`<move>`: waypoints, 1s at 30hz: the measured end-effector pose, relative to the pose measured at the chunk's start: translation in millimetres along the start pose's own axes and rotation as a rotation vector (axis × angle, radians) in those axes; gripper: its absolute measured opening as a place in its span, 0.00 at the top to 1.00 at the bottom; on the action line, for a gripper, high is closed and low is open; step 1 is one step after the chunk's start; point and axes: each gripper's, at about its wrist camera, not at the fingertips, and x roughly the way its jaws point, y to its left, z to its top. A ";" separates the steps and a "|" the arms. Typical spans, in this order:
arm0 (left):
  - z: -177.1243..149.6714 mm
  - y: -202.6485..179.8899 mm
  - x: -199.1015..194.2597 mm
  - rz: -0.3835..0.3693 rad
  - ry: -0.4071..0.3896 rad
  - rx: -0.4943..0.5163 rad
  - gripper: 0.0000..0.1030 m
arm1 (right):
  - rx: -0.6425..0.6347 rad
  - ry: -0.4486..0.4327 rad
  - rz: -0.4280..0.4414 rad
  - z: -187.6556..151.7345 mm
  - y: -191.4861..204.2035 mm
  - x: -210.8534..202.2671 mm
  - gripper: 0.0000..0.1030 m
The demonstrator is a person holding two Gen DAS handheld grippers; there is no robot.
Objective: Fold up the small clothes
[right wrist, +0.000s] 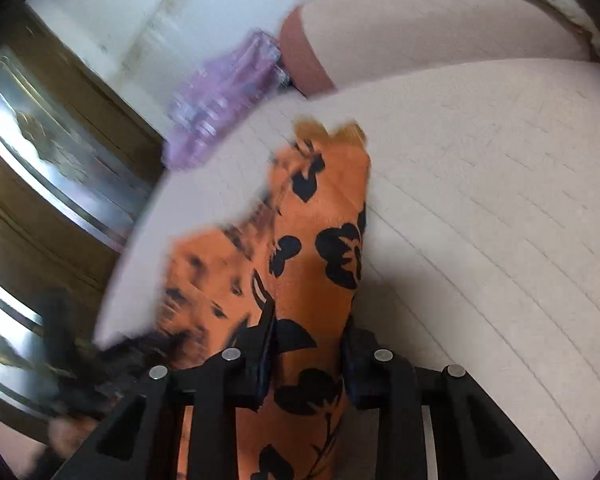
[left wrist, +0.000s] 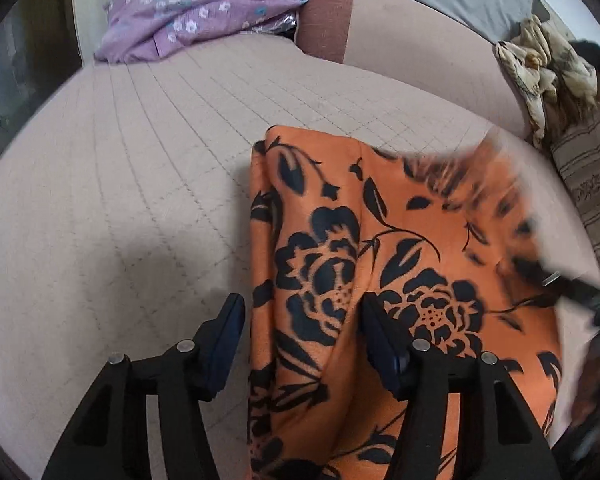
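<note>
An orange garment with black flower print (left wrist: 380, 260) lies on the pink quilted bed cover (left wrist: 140, 200). My left gripper (left wrist: 300, 332) is open, its fingers standing over the garment's left edge, with cloth between them but not pinched. My right gripper (right wrist: 306, 356) is shut on a fold of the same orange garment (right wrist: 320, 240) and holds it lifted above the bed; the cloth hangs and is blurred by motion. The right gripper also shows as a dark blur at the right edge of the left wrist view (left wrist: 572, 284).
A crumpled purple floral garment (left wrist: 196, 12) lies at the far end of the bed beside a pink and brown pillow (left wrist: 380, 32). A beige patterned cloth (left wrist: 540, 68) lies at the right. A wooden cabinet with glass (right wrist: 40, 160) stands past the bed's left edge.
</note>
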 end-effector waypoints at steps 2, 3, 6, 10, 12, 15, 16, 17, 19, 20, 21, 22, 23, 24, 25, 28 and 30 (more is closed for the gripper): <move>2.8 3.4 -2.9 0.006 0.005 -0.023 0.35 | 0.182 0.008 0.054 -5.2 -32.4 11.4 0.42; 2.8 3.7 -8.2 0.014 -0.005 -0.018 0.35 | 0.238 0.000 0.104 -4.5 -37.8 6.6 0.41; -2.5 -1.7 -34.8 0.024 -0.066 0.013 0.36 | 0.201 -0.051 0.104 -6.8 -24.9 -26.1 0.39; -27.3 -8.9 -56.2 -0.060 -0.099 0.021 0.36 | 0.234 -0.068 0.154 -36.4 -14.1 -53.5 0.29; -40.9 -13.6 -36.0 -0.031 -0.034 0.030 0.36 | 0.246 -0.044 0.165 -54.9 -13.1 -51.9 0.29; -42.5 -15.4 -29.7 -0.019 -0.046 0.021 0.32 | 0.239 0.091 0.205 -75.8 -12.8 -25.5 0.51; -39.5 -15.3 -36.8 -0.022 -0.033 0.003 0.34 | 0.220 0.086 0.168 -74.4 -11.9 -23.0 0.54; -40.3 -13.4 -47.2 -0.034 -0.050 -0.012 0.35 | 0.203 0.076 0.152 -74.4 -7.9 -26.3 0.58; -42.6 -14.4 -73.5 -0.066 -0.133 0.001 0.33 | 0.169 0.033 0.118 -73.8 5.0 -44.1 0.59; -44.6 -16.1 -77.7 -0.064 -0.145 0.015 0.32 | 0.147 0.018 0.097 -74.9 9.0 -49.3 0.59; -49.2 -16.3 -76.6 -0.052 -0.132 0.017 0.31 | 0.143 0.020 0.073 -78.6 8.6 -47.8 0.59; -53.6 -13.5 -69.4 -0.050 -0.102 0.004 0.31 | 0.163 0.035 0.072 -82.2 3.7 -44.3 0.50; -59.9 -6.9 -55.9 -0.063 -0.040 -0.014 0.31 | 0.224 0.067 0.099 -87.9 -7.3 -34.2 0.37; -65.7 -1.7 -40.7 -0.054 0.005 -0.033 0.29 | 0.262 0.065 0.139 -89.6 -13.2 -31.7 0.37; -68.3 3.3 -36.2 -0.075 0.012 -0.059 0.28 | 0.274 0.050 0.151 -89.3 -15.1 -36.6 0.35; -65.5 4.4 -55.7 -0.084 -0.026 -0.098 0.31 | 0.238 0.054 0.169 -87.3 -8.6 -47.2 0.28; -60.4 -2.8 -67.1 -0.061 -0.085 -0.052 0.31 | 0.218 0.033 0.188 -83.2 -9.9 -57.2 0.27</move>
